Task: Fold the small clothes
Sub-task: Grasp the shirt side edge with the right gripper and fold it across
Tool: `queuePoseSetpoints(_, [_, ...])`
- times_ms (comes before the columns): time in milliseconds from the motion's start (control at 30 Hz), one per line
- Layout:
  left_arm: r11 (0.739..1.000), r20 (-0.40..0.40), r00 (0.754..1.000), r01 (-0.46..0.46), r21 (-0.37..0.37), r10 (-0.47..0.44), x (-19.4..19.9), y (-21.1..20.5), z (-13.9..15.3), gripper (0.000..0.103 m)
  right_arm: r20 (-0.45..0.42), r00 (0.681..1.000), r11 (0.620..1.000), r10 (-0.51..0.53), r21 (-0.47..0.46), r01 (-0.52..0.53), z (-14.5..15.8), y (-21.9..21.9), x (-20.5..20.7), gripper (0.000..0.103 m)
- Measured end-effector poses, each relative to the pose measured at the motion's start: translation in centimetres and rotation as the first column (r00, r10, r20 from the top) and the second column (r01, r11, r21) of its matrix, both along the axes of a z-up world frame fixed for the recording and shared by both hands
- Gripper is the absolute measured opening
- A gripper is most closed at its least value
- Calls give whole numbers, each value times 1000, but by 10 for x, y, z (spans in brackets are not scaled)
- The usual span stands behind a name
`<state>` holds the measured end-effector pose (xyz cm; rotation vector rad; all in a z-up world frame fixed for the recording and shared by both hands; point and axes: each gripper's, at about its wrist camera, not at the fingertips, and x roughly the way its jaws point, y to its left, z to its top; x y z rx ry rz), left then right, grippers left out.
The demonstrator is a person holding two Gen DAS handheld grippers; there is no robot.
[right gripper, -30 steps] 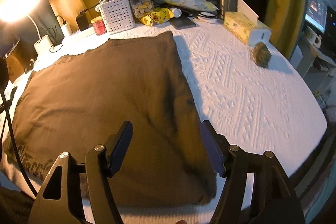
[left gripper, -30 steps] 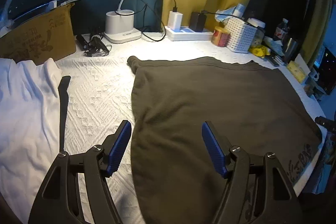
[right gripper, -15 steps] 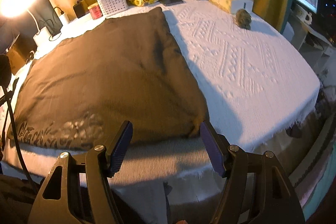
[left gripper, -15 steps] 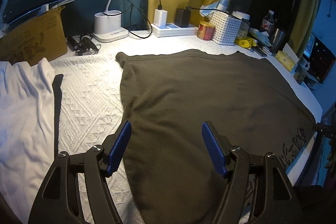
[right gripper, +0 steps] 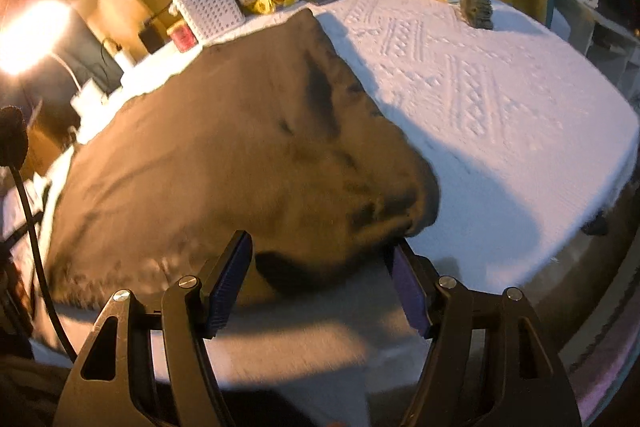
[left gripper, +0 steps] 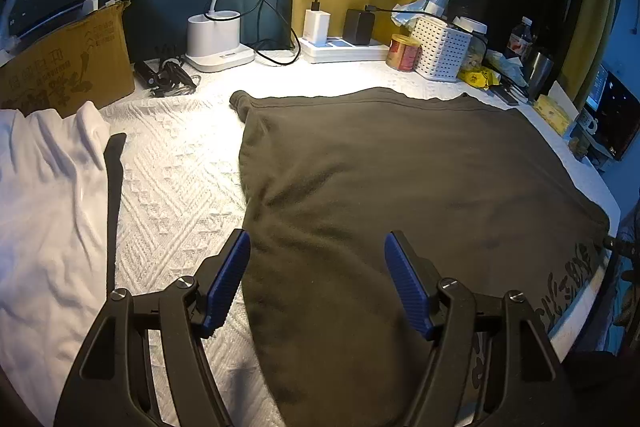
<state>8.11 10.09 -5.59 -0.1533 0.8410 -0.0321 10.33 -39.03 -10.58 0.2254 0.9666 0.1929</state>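
The left tongs hover with jaws wide apart over the near left edge of a dark olive garment spread flat on the white textured tabletop, a crumpled white garment lying well to its left.

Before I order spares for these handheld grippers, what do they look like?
The left gripper and right gripper look alike: black plastic arms with triangular cut-outs, silver pivot screws, and two fingers faced with ribbed blue pads. No cables, markings, sleeves or hands show.
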Motion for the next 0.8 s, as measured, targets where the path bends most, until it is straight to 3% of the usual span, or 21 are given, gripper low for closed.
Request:
queuePoseSetpoints(133, [1000,-17,1000,-12,8,12,4,0,-2,70,17,1000,992,-11,124,9,-3,4,19,71])
queuePoseSetpoints(200, [1000,-23,1000,-19,10,19,7,2,-2,70,28,1000,990,-4,141,0,-3,9,28,71])
queuePoseSetpoints(800, [998,-60,997,-54,27,56,38,15,-2,70,66,997,991,42,124,-50,-2,32,108,71])
